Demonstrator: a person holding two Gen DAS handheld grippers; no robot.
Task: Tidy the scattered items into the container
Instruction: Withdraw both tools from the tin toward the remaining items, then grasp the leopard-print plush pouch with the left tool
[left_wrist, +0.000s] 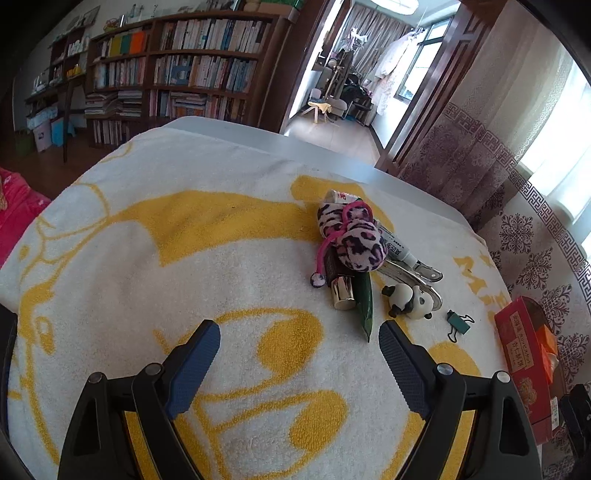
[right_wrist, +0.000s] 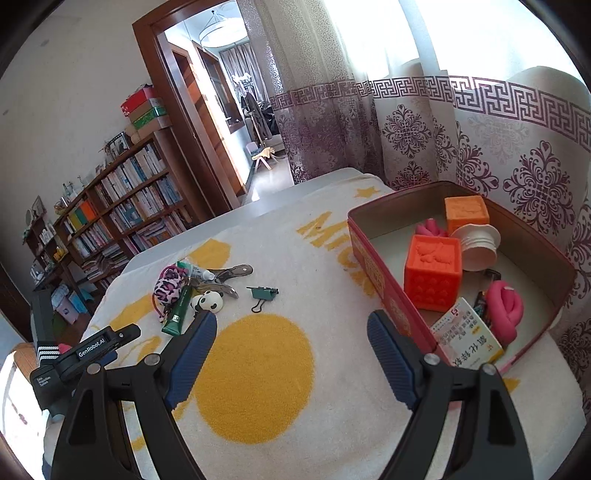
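While both tools hang above the white and yellow towel (left_wrist: 229, 236), neither one holds anything: the left gripper (left_wrist: 299, 343) has its blue pads spread wide with only towel between them, and the right gripper (right_wrist: 291, 332) is spread in the same way over a yellow round patch of the cloth. Ahead of the left gripper and a little to its right lies the pile of scattered items: a pink leopard plush toy (left_wrist: 354, 236) on top, a white tube (left_wrist: 397, 247) touching it on the far right side, a gold-capped cylinder (left_wrist: 341, 291) and a green tube (left_wrist: 364, 306) nearer to the pads, a panda figure (left_wrist: 410, 301) just beside the green tube, and a green binder clip (left_wrist: 458, 323) a bit apart to the right. The same pile shows ahead and to the left of the right gripper, with the panda figure just past its left pad. To the right of the right gripper, near its right pad, stands the red box (right_wrist: 373, 258), open on top, which contains two orange cubes (right_wrist: 434, 273), a white spool (right_wrist: 478, 245), pink soft pieces (right_wrist: 504, 306) and a small printed carton (right_wrist: 467, 338).
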